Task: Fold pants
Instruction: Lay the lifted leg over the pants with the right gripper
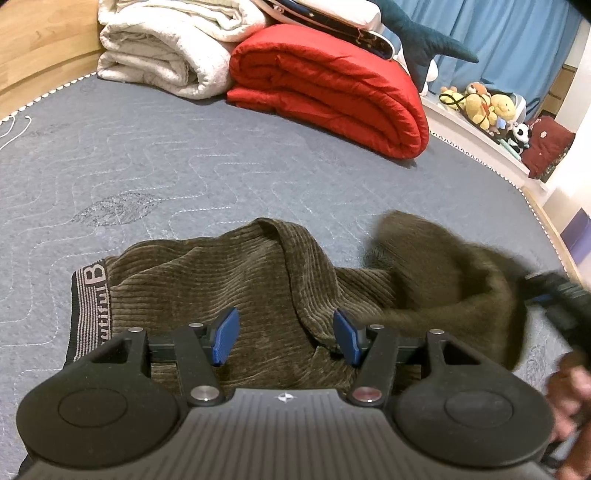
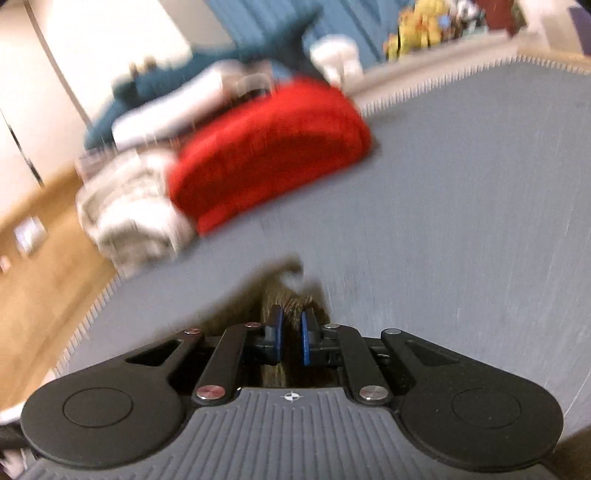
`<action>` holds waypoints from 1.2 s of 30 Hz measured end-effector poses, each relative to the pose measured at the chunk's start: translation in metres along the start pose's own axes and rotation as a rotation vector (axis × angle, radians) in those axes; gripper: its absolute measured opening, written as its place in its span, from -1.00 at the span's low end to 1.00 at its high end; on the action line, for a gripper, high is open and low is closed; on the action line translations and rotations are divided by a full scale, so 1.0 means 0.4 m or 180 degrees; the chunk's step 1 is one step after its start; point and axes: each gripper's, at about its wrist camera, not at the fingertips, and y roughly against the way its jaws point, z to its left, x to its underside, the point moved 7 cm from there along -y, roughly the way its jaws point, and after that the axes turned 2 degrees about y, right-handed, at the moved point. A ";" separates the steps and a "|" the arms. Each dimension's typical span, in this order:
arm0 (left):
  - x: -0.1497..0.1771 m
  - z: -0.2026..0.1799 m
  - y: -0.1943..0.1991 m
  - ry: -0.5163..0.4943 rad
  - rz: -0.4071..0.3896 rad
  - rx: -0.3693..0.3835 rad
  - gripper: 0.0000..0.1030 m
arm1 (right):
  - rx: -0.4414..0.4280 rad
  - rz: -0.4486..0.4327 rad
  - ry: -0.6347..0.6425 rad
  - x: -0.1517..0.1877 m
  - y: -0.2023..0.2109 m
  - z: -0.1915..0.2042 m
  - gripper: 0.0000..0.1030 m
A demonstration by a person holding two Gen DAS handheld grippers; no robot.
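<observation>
Light: even, indoor — soft shadows | left wrist: sharp, fisheye-bent edges | right wrist: motion-blurred

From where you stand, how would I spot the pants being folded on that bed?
Start at the grey quilted mattress; folded bedding is piled at its far end. At the near edge, before the open left hand-held gripper, lie the pants. Unlike the red quilt and white blanket, they are olive-brown ribbed corduroy with a black lettered waistband.

Olive-brown ribbed corduroy pants [image 1: 258,280] with a black waistband [image 1: 86,306] lettered in grey lie on a grey-blue mattress [image 1: 184,166] quilted in pale wavy stitching. Far off, a red quilt [image 1: 332,88] sits right of a cream one [image 1: 162,48]. Blue curtains [image 1: 517,33] hang behind.
</observation>
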 end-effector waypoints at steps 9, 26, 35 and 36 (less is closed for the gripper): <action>0.010 -0.007 -0.001 -0.0034 0.0030 0.0040 0.21 | 0.1774 -0.1749 -0.0416 -0.154 0.393 -0.183 -0.80; 0.024 0.005 -0.005 -0.0017 0.0097 0.0028 0.22 | 0.2271 -0.0935 -0.1776 -0.041 0.486 -0.691 -0.37; 0.027 -0.006 -0.005 -0.0134 0.0093 0.0043 0.29 | 0.1553 -0.0295 -0.0953 -0.256 0.277 -0.689 -0.26; 0.027 -0.006 -0.004 -0.0149 0.0094 0.0040 0.29 | 0.1537 -0.0093 -0.0847 -0.263 0.232 -0.697 -0.26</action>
